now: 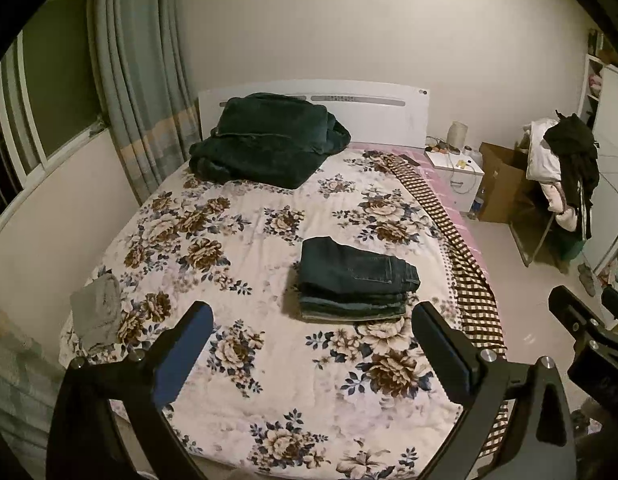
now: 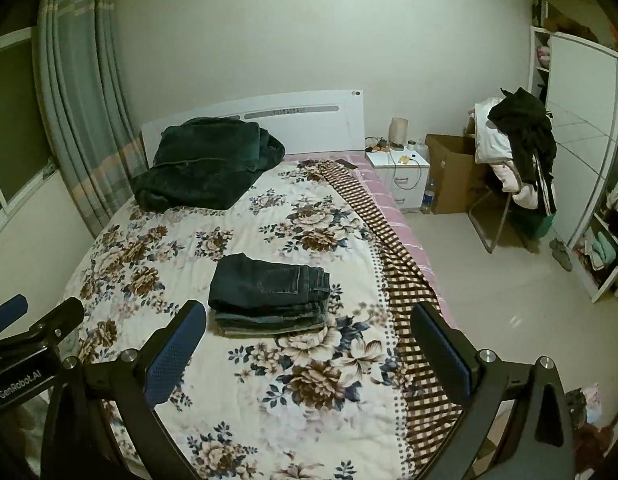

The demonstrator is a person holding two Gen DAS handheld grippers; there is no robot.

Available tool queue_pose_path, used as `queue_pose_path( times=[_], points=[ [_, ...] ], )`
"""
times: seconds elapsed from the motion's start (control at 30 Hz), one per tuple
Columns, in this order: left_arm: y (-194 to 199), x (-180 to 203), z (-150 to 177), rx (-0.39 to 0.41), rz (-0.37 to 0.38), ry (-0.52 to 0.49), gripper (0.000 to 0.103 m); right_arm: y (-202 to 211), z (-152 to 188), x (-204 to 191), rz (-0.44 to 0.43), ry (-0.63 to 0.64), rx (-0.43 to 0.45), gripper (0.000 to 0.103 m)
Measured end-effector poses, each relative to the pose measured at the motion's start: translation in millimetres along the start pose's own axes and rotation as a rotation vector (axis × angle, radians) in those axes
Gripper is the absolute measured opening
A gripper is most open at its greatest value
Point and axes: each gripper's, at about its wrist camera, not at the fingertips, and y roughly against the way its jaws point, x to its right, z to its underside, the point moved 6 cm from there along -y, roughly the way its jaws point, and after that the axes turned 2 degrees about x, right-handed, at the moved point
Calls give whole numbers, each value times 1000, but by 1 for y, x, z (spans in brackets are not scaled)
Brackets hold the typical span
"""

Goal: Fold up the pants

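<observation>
A stack of folded dark jeans point(image 1: 355, 280) lies on the floral bedspread point(image 1: 245, 232), toward the right side of the bed; it also shows in the right wrist view point(image 2: 269, 294). My left gripper point(image 1: 313, 320) is open and empty, held above the bed's near end, short of the stack. My right gripper point(image 2: 309, 320) is open and empty, also held back from the stack. The right gripper shows at the right edge of the left wrist view point(image 1: 585, 320); the left gripper shows at the left edge of the right wrist view point(image 2: 33, 320).
A folded dark green blanket point(image 1: 265, 140) lies by the white headboard point(image 1: 373, 116). A grey cloth point(image 1: 97, 312) lies at the bed's left edge. A checked throw point(image 1: 461, 248) runs along the right edge. A nightstand point(image 1: 457, 172), cardboard box point(image 1: 501, 180) and chair piled with clothes point(image 1: 565, 168) stand to the right.
</observation>
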Motion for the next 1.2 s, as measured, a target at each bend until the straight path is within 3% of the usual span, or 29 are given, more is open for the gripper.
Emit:
queue_pose_path(
  times=[1.2],
  points=[
    [11, -9, 8, -4, -29, 12, 102, -7, 4, 4, -30, 13, -31, 103]
  ],
)
